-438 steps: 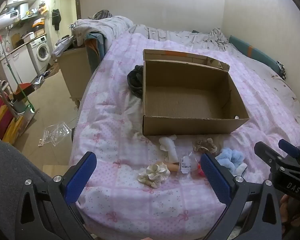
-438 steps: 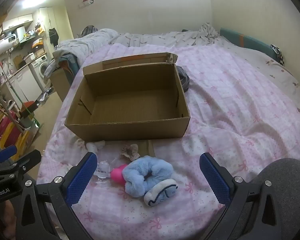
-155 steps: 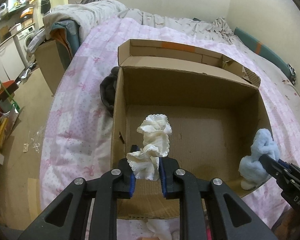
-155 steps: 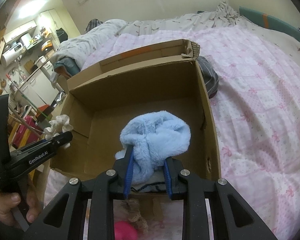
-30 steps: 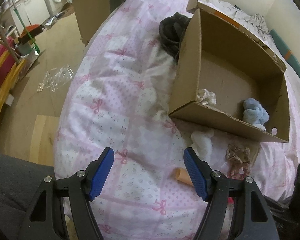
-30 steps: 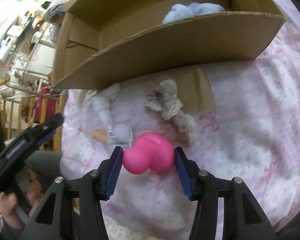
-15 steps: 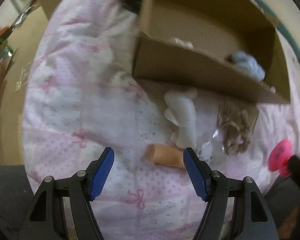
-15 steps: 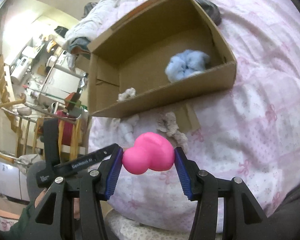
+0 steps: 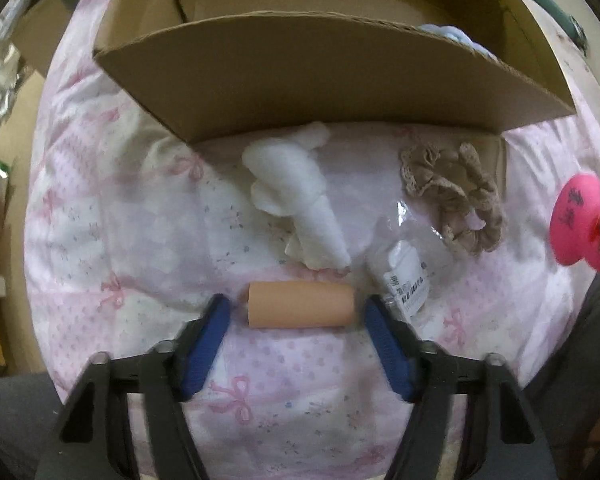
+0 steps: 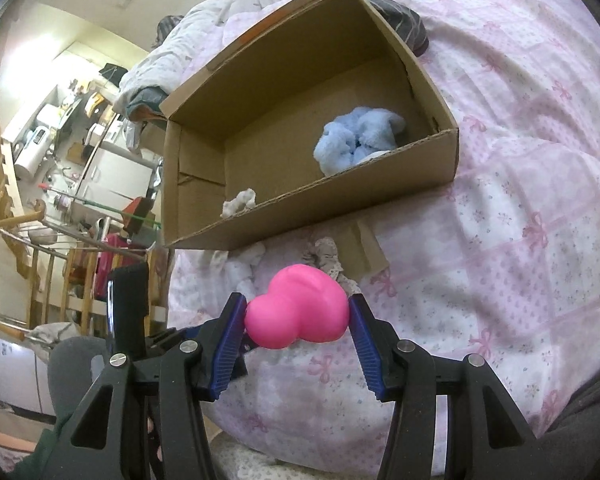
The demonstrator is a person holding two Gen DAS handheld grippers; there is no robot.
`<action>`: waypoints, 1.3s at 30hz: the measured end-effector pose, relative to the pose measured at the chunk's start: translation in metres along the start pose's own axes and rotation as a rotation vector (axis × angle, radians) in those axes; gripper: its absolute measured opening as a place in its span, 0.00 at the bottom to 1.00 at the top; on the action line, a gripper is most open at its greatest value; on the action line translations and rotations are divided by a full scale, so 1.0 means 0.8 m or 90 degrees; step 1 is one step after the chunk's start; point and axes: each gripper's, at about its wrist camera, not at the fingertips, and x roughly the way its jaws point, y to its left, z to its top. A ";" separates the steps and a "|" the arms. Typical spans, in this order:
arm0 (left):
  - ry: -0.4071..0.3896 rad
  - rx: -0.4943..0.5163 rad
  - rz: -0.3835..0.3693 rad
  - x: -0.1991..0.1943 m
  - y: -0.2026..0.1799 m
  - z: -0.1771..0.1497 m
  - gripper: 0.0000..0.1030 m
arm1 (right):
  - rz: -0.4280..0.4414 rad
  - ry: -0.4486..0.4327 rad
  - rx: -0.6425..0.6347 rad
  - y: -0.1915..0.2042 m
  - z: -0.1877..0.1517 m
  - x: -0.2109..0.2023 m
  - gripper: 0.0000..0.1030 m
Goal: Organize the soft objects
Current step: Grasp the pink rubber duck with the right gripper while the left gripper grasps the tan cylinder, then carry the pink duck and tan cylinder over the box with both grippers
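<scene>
My right gripper (image 10: 297, 322) is shut on a pink squishy toy (image 10: 300, 312) and holds it above the pink quilt, in front of the cardboard box (image 10: 380, 184). The toy also shows at the right edge of the left wrist view (image 9: 578, 226). The box holds a blue fluffy scrunchie (image 10: 358, 138) and a cream scrunchie (image 10: 239, 202). My left gripper (image 9: 298, 318) is open, low over the quilt, its jaws on either side of a peach foam cylinder (image 9: 300, 305). A white soft toy (image 9: 296, 196) and a beige lace scrunchie (image 9: 454, 196) lie just beyond.
A small clear plastic packet with a label (image 9: 406, 276) lies right of the cylinder. The box front wall (image 9: 340, 80) stands close behind the objects. The bed edge drops off to the left, with kitchen clutter (image 10: 60, 140) beyond.
My left gripper has dropped toward the quilt and now straddles the peach cylinder. My right gripper has kept the pink toy, lifted above the bed.
</scene>
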 end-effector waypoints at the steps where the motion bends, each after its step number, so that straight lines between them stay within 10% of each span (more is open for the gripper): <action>1: 0.002 0.002 0.004 0.002 0.000 0.000 0.38 | -0.002 0.001 -0.001 0.000 0.000 0.001 0.53; 4: -0.002 -0.017 -0.032 0.001 0.007 0.000 0.08 | -0.008 0.002 -0.004 0.001 0.000 0.004 0.53; 15: -0.072 -0.079 -0.112 -0.050 0.047 -0.022 0.08 | -0.027 -0.001 -0.013 0.003 0.000 0.008 0.53; 39: -0.156 -0.164 0.024 -0.107 0.080 -0.047 0.08 | -0.037 -0.017 -0.058 0.014 -0.007 -0.002 0.53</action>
